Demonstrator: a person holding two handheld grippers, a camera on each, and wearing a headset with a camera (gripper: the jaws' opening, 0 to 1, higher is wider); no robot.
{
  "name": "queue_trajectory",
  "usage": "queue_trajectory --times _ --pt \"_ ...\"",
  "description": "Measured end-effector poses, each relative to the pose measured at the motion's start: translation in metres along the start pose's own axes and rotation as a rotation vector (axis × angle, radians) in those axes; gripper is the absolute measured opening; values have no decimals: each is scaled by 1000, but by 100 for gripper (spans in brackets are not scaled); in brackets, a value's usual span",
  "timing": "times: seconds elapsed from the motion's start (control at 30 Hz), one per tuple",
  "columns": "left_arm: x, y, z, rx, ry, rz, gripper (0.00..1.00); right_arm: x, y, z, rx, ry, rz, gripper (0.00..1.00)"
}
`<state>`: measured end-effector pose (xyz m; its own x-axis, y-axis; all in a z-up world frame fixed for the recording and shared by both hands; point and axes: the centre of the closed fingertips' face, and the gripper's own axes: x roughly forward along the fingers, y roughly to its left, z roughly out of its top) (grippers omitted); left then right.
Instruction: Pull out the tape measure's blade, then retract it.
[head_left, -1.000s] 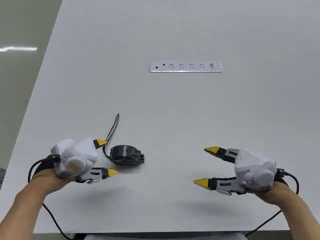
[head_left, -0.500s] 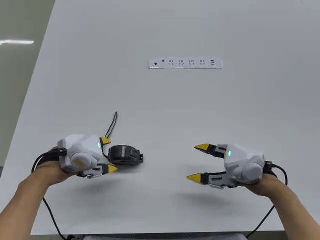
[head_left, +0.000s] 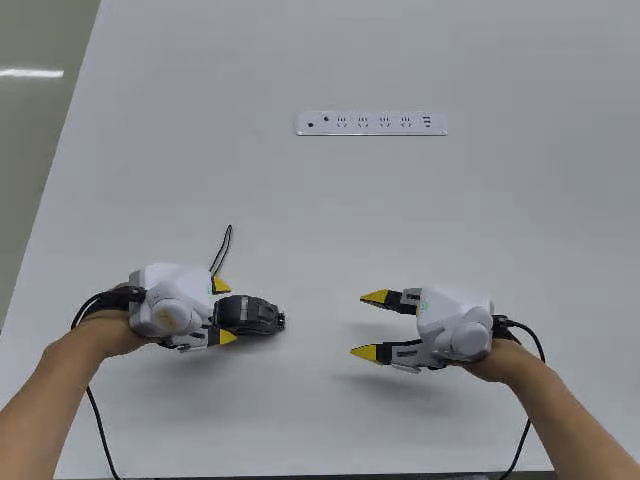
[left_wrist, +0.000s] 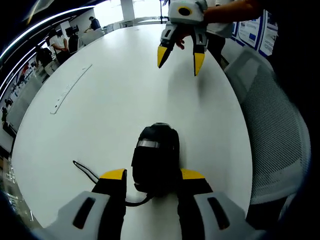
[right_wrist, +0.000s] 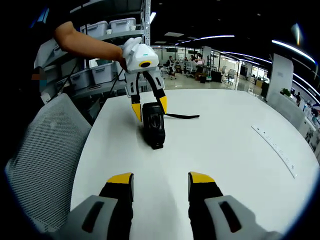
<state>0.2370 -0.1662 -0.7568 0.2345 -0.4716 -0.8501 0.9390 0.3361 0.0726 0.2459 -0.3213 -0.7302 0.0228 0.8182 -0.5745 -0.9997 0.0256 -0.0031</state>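
Tape measure (head_left: 250, 314) sits on the tabletop (head_left: 400, 220) between your left gripper's (head_left: 222, 311) released jaws, ready for bracing; right gripper (head_left: 369, 324), jaws likewise released, faces it for the pull.

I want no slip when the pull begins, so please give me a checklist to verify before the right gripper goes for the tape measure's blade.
1. Left gripper jaws on both sides of the tape measure: ok.
2. Firm clamp on its case: cannot tell.
3. Right gripper open: ok.
4. Right gripper at the blade end: not ok, it is apart.
5. Nothing drawn out of the case: ok.
6. Strap clear of the path between the grippers: ok.
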Motion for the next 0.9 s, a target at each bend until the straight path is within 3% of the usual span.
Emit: queue_trajectory --times 0.2,0.43,0.9 --pt "7 -5 4 32 -2 -50 32 18 -1 0 -8 2 29 42" --pt "11 -5 0 65 8 -58 32 39 -2 4 -16 -10 52 41" --pt "10 -4 -3 20 -10 -36 29 74 -2 12 -42 -10 112 37"
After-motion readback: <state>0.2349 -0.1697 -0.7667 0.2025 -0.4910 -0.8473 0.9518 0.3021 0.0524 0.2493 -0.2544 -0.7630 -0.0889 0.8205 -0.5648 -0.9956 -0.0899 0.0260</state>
